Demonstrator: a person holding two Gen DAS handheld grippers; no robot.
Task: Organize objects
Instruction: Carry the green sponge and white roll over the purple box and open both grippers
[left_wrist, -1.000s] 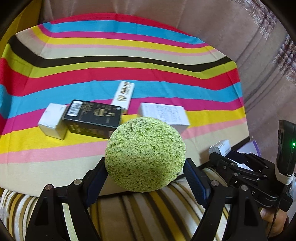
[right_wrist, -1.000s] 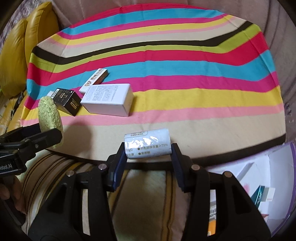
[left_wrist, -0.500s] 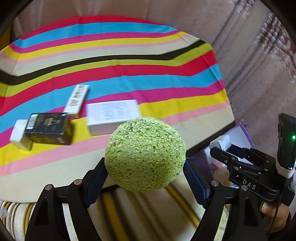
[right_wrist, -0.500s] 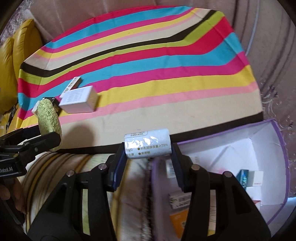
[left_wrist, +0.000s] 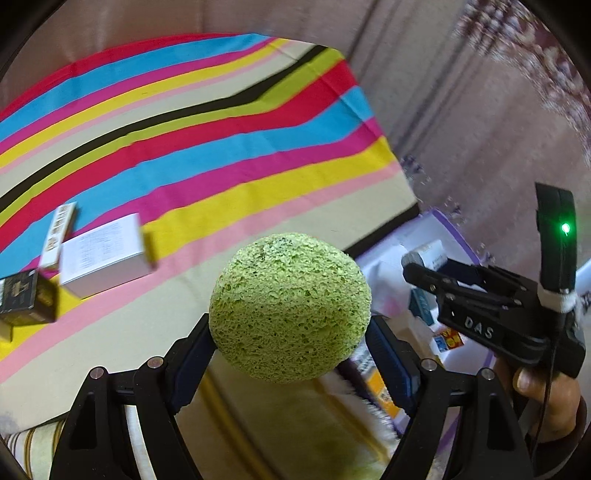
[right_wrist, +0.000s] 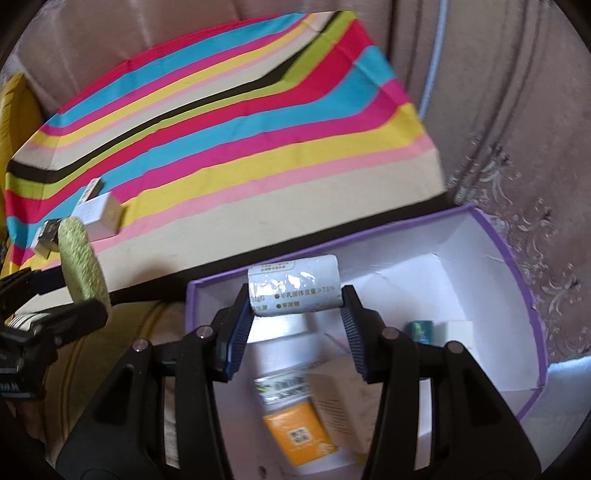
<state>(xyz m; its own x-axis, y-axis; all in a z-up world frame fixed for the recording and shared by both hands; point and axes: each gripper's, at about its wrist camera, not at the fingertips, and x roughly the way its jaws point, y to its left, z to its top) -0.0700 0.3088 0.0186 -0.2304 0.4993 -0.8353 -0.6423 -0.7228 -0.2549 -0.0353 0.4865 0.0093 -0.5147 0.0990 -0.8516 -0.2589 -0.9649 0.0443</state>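
Observation:
My left gripper (left_wrist: 290, 338) is shut on a round green sponge (left_wrist: 290, 308) and holds it in the air beside the striped table's near right corner. The sponge also shows edge-on in the right wrist view (right_wrist: 83, 264). My right gripper (right_wrist: 293, 308) is shut on a small white cylindrical bottle (right_wrist: 293, 286) and holds it over the near-left part of an open purple box (right_wrist: 517, 258). The right gripper also shows in the left wrist view (left_wrist: 480, 295), to the right of the sponge.
The striped cloth table (left_wrist: 221, 147) carries a white box (left_wrist: 105, 254), a slim white carton (left_wrist: 59, 232) and a black box (left_wrist: 26, 301) at left. The purple box holds an orange-and-white pack (right_wrist: 299, 424), a white carton (right_wrist: 340, 402) and small items (right_wrist: 421, 330). Patterned carpet (right_wrist: 535, 184) lies around.
Both grippers have swung to the right with their loads. The purple box has come under the right gripper, and the table objects have slid to the left edge of both views.

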